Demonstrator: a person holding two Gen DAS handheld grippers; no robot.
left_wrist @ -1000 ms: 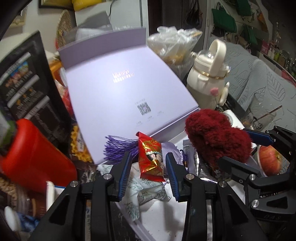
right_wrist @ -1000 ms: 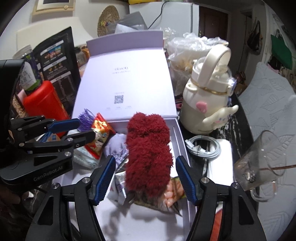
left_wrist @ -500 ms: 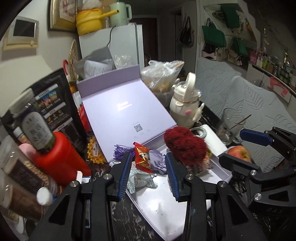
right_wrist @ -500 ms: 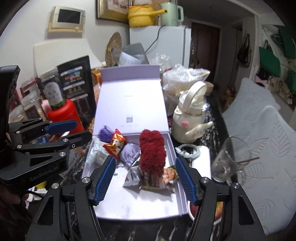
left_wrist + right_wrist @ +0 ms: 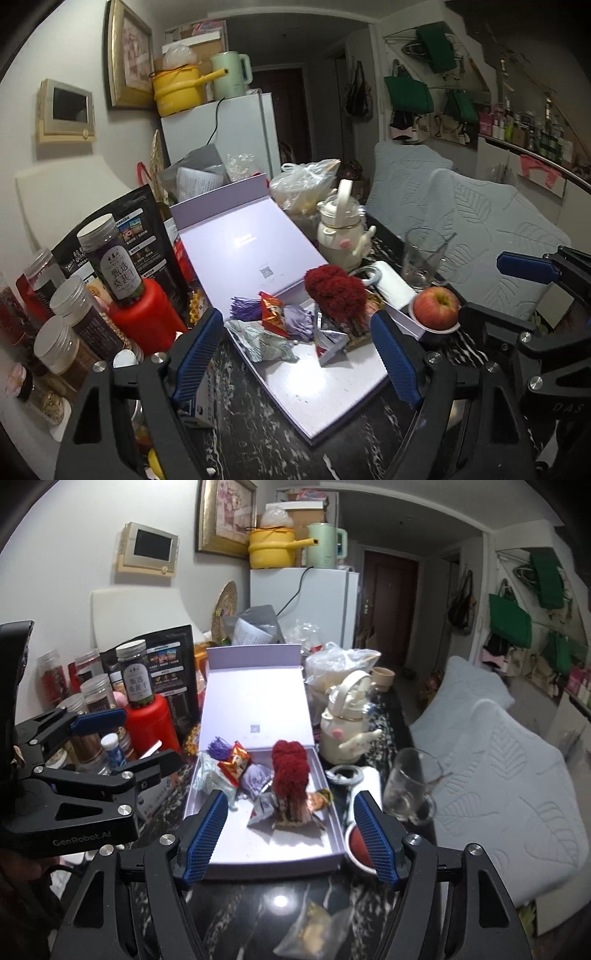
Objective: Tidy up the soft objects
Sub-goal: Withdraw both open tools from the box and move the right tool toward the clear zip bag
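Observation:
An open lilac box (image 5: 325,391) (image 5: 266,845) lies on the dark marble table with its lid propped up behind. In it lie a fuzzy dark red soft object (image 5: 334,291) (image 5: 290,775), a red snack packet (image 5: 273,312) (image 5: 234,766), a lilac pouch (image 5: 299,319) (image 5: 255,779), a purple tassel (image 5: 245,308) (image 5: 218,747) and silver packets (image 5: 330,341). My left gripper (image 5: 297,354) is open and empty, held back in front of the box. My right gripper (image 5: 288,830) is open and empty, also short of the box; it also shows in the left wrist view (image 5: 524,266).
A red canister (image 5: 147,317) and several jars (image 5: 74,317) stand left of the box. A cream kettle (image 5: 347,720), a glass mug (image 5: 410,786), a white cable pack (image 5: 391,284) and an apple in a bowl (image 5: 436,308) are to its right. A clear bag (image 5: 314,930) lies near me.
Both grippers have pulled back and up from the box, so everything looks smaller and farther. The left gripper's jaws have opened wider. The objects in the box have not moved.

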